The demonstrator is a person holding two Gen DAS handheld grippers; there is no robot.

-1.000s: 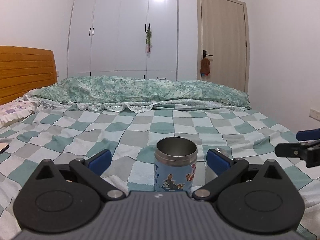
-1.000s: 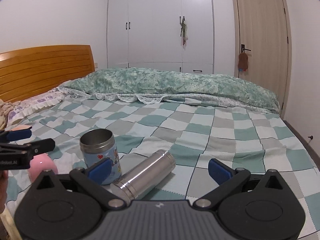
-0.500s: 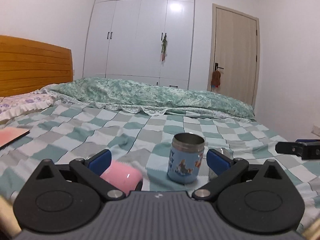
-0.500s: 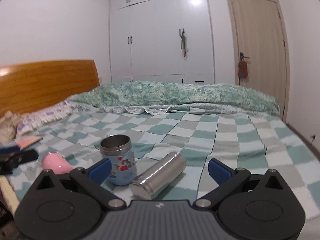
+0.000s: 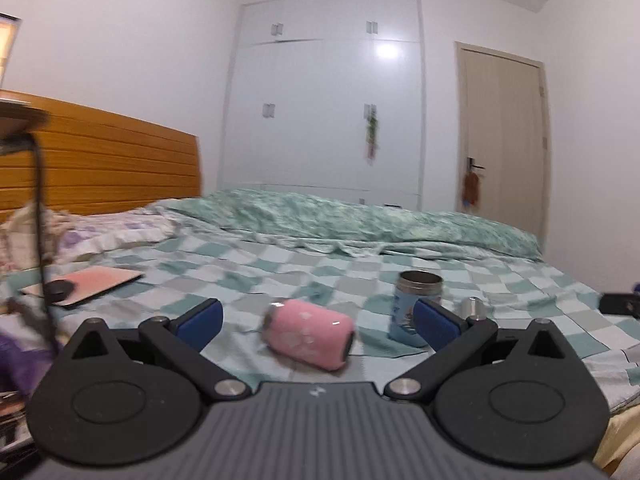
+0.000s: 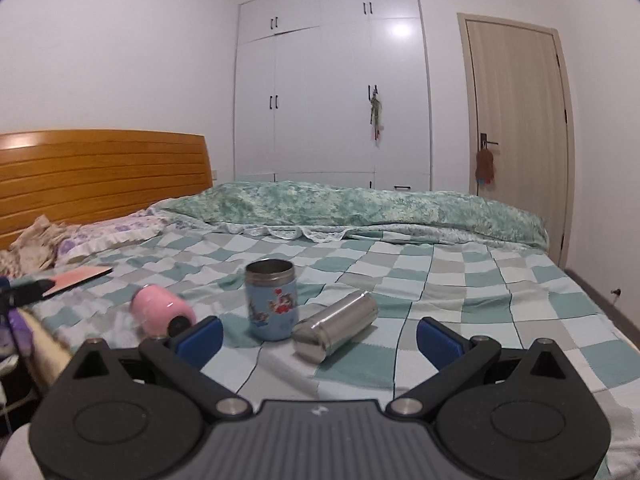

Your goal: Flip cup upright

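The left gripper point(image 5: 316, 316) was spread wide with nothing between its blue pads, and lined up dead ahead of it, framed in the gap, lay the pink cup point(image 5: 308, 334) on its side on the checked bedspread point(image 5: 280, 264). That framing looked deliberate: the gap between the pads was squared to the cup's body, probably so they could close across its flanks and roll it up onto its base. The view was blurred, so which end was the mouth could not be told from there.

Behind the left gripper's right-hand pad stood the blue cartoon cup point(image 5: 416, 306), already upright, open mouth up, and needing no work.

The right gripper point(image 6: 318, 338) was also spread wide and empty. The steel flask point(image 6: 336, 330) lay on its side just ahead of it, between its pads and nearly touching the blue cup's base. From the right wrist view the pink cup point(image 6: 160, 312) sat off beyond the left-hand pad, with a dark end facing the camera.

By the look of it, one cup was done and the pink one was the piece in hand.
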